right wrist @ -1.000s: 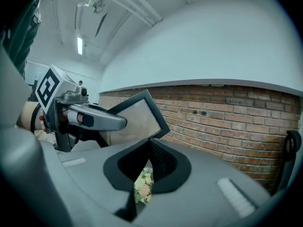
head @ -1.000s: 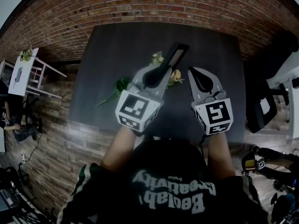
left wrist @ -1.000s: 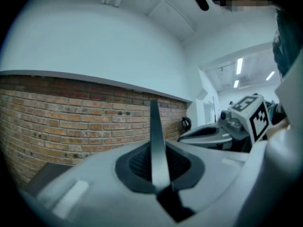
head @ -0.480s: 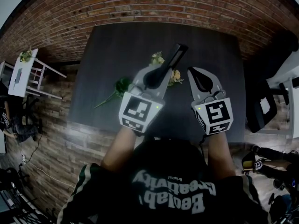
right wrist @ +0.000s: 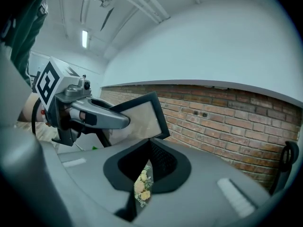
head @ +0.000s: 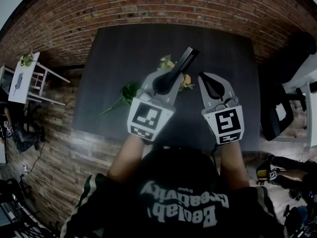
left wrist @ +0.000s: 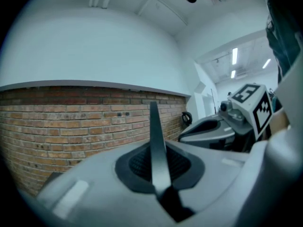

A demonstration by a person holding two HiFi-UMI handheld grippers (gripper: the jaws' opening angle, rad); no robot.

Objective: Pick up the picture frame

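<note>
Black picture frame [head: 186,58] edge-on in grip of left claw [head: 171,78]

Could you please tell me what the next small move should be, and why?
Probably raise the frame a little. The left gripper is shut on its edge, and it tilts above the table and flowers; the right gripper is shut and empty.

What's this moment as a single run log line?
left claw: shut on picture frame, held above table | right claw: shut, empty, alongside | flowers: lying on table
</note>
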